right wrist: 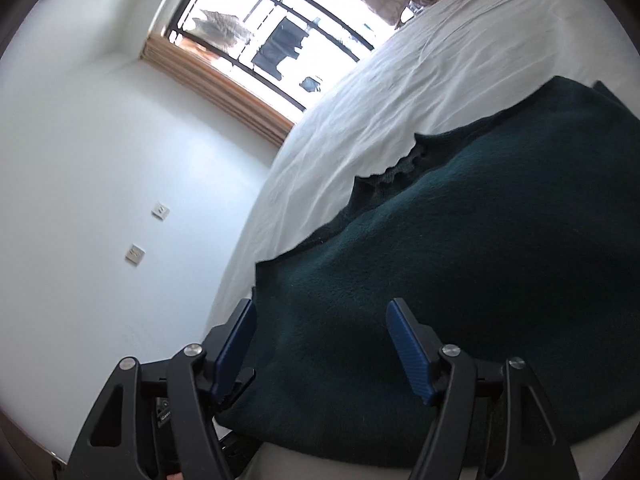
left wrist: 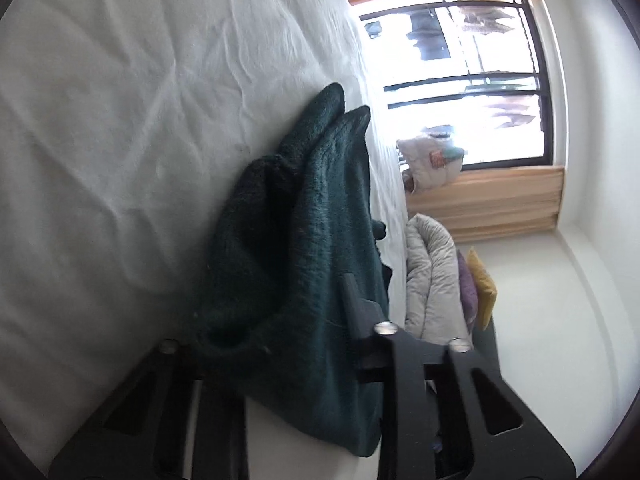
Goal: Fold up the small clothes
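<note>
Left wrist view: the left hand-held gripper (left wrist: 320, 320) pinches the green sweater (left wrist: 304, 216), bunched on the bed (left wrist: 120, 120). The right hand-held gripper (right wrist: 320, 340) is spread over the sweater's edge, gripping nothing. Seemingly a fold is starting; next, the right one must clamp.
</note>
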`<state>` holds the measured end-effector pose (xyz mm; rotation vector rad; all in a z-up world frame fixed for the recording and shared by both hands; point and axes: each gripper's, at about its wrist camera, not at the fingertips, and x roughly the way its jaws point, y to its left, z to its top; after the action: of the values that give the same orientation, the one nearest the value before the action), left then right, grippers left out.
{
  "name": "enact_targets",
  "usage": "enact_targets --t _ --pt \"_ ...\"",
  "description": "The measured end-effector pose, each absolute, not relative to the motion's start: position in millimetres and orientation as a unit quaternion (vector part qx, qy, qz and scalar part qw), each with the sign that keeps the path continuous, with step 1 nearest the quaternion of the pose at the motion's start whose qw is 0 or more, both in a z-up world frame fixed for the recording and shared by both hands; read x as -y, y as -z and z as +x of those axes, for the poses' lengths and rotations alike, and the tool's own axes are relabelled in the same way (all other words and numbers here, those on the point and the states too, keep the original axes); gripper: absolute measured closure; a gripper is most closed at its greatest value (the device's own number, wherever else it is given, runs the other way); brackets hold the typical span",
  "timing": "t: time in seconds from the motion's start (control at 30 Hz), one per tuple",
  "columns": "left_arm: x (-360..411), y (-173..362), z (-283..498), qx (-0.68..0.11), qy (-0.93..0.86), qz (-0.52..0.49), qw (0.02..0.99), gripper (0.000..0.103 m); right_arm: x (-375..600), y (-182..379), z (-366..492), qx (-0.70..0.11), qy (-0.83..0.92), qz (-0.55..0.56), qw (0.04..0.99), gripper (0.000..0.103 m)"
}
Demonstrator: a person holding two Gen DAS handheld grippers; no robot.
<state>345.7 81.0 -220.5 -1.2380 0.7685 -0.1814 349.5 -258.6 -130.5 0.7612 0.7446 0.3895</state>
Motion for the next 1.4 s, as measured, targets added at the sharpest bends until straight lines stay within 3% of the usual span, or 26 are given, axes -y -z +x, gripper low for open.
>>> enact_targets --t 0.17,0.27,0.33,0.37,0.53,0.6,0.63,0.7,0.77,0.8,0.93,1.03,1.13,1.2,1.4 --pt "-82 216 352 -0.361 0.088 -0.534 0.759 0.095 245 157 387 -0.43 -0.167 0.336 0.821 0.055" --pt "-77 206 357 -0.359 0.088 -0.507 0.778 0.095 248 166 394 -0.449 -0.149 0.324 0.819 0.08" --pt "-71 194 361 -0.353 0.088 -0.481 0.798 0.096 255 173 394 -0.452 -0.148 0.333 0.814 0.09" --pt "-65 186 365 -0.35 0.088 -0.467 0.807 0.096 258 177 393 -0.454 -0.146 0.332 0.814 0.103" --pt "-15 125 369 -0.315 0.113 -0.346 0.876 0.096 274 192 393 -0.453 -0.174 0.366 0.794 0.103" --pt "38 89 380 -0.312 0.147 -0.232 0.91 0.096 283 188 393 -0.454 -0.186 0.379 0.785 0.103" --pt "57 80 381 -0.307 0.157 -0.19 0.919 0.096 294 186 392 -0.444 -0.195 0.401 0.777 0.1" --pt "115 68 372 -0.284 0.184 -0.052 0.94 0.096 327 181 387 -0.404 -0.219 0.462 0.759 0.058" --pt "160 79 362 -0.286 0.205 0.048 0.935 0.096 348 175 384 -0.382 -0.23 0.487 0.751 0.037" --pt "177 88 356 -0.292 0.214 0.081 0.929 0.096 355 174 385 -0.38 -0.246 0.494 0.742 0.032" --pt "210 134 336 -0.315 0.215 0.146 0.913 0.096 371 195 386 -0.403 -0.276 0.536 0.688 0.032" --pt "215 139 334 -0.317 0.214 0.155 0.911 0.096 376 199 384 -0.403 -0.282 0.543 0.68 0.036" --pt "215 140 332 -0.304 0.207 0.179 0.913 0.096 385 194 379 -0.388 -0.284 0.559 0.676 0.03" --pt "209 142 332 -0.312 0.208 0.168 0.912 0.096 394 195 376 -0.346 -0.293 0.595 0.663 0.011" --pt "211 141 340 -0.322 0.211 0.162 0.909 0.096 370 185 382 -0.392 -0.289 0.54 0.687 0.01"
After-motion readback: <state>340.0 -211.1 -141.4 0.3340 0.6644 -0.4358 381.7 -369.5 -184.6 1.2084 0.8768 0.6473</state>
